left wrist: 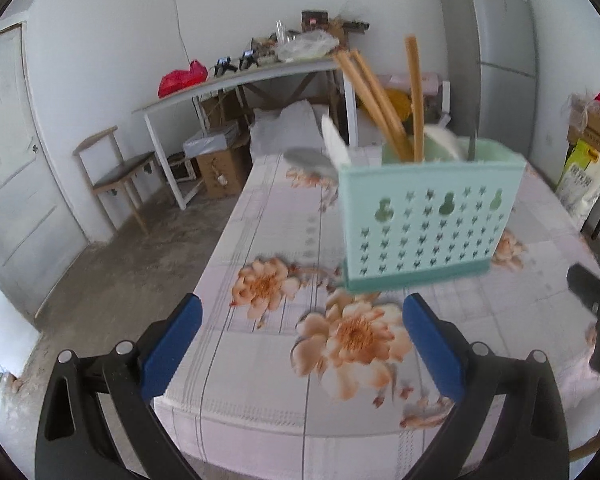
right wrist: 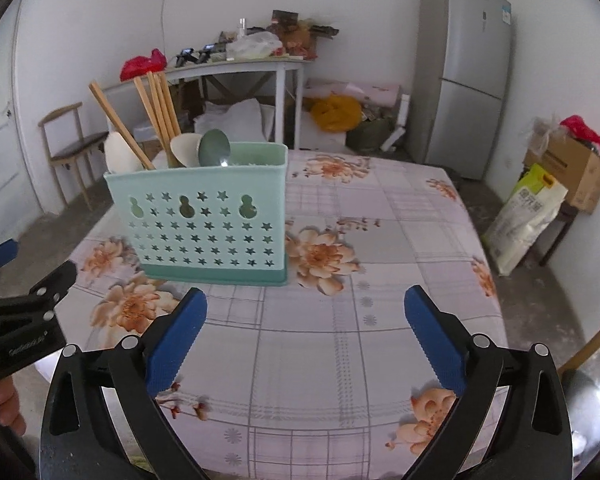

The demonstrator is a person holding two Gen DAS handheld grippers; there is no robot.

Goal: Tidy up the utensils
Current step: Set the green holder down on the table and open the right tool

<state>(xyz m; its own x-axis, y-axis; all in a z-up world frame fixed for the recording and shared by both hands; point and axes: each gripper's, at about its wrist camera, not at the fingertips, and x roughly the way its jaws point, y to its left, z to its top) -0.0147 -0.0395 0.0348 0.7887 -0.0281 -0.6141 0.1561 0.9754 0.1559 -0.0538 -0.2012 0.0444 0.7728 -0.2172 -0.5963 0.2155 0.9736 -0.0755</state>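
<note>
Ahead of both grippers, on the desk covered with a pale floral checked cloth (right wrist: 380, 240), stands the mint-green perforated plastic utensil caddy (right wrist: 204, 224), upright and just beyond the fingertips. It already holds the light wooden chopsticks (right wrist: 160, 108), a cream-coloured spoon (right wrist: 118, 154), another cream spoon, and a grey-green metal spoon (right wrist: 214, 146), all standing handle-down or bowl-up inside it. No loose utensil shows on the cloth in either view, so the sorting looks finished or nearly so; anything left would lie outside these views. The right gripper (right wrist: 304, 332) is spread wide, released, holding and touching nothing, with bare cloth between its blue pads. The left gripper (left wrist: 300, 340) is likewise spread wide and empty, the caddy (left wrist: 428, 216) slightly to its right.
</note>
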